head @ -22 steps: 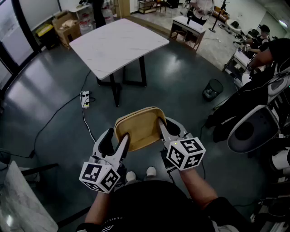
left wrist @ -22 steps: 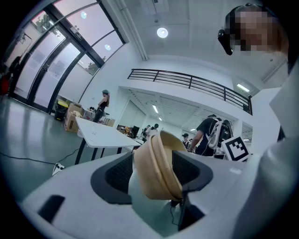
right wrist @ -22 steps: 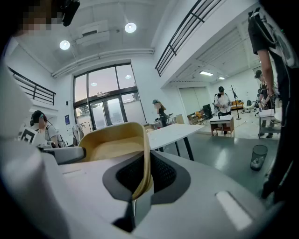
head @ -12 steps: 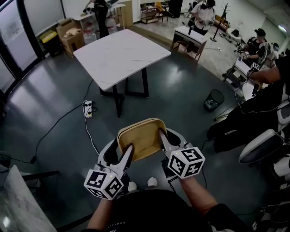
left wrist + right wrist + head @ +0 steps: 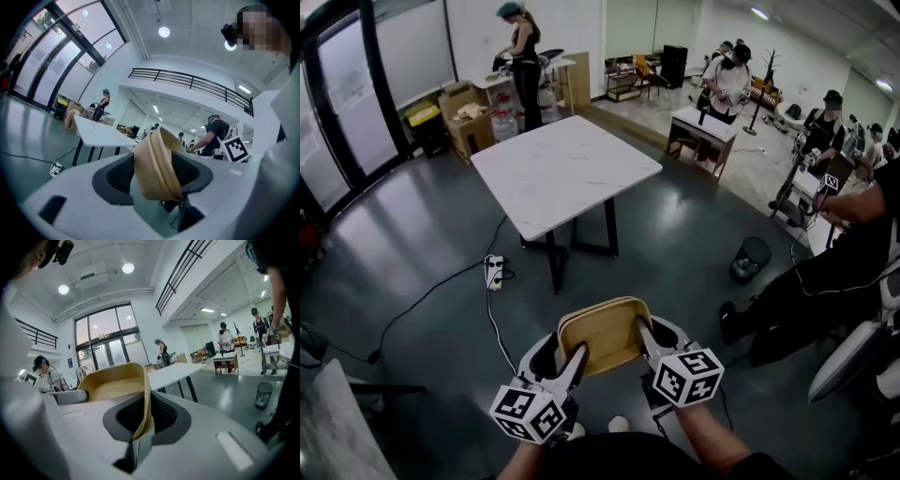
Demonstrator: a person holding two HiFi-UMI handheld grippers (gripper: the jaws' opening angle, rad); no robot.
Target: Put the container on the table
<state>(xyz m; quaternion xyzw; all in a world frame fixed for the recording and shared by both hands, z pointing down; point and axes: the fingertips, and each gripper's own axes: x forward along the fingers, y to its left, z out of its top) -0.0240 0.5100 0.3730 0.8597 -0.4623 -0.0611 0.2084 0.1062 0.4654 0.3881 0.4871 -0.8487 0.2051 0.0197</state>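
Observation:
A tan, rounded-square container [image 5: 605, 333] hangs in the air over the dark floor, held from both sides. My left gripper [image 5: 560, 349] grips its left wall, one finger inside and one outside. My right gripper [image 5: 660, 334] is shut on its right rim. In the left gripper view the container's wall [image 5: 157, 164] fills the gap between the pads. The right gripper view shows the thin rim [image 5: 143, 399] pinched between the pads, with the hollow of the container to the left. The white marble table [image 5: 567, 169] stands ahead, beyond the container, with nothing on it.
A power strip [image 5: 494, 272] with cables lies on the floor left of the table's legs. A black waste bin [image 5: 750, 258] stands to the right. Cardboard boxes [image 5: 464, 117], a small desk [image 5: 703, 131] and several people are farther back. A seated person and chairs line the right edge.
The head view has tilted up, so the container and both grippers sit lower in the picture and more of the room shows. Both grips on the container are unchanged.

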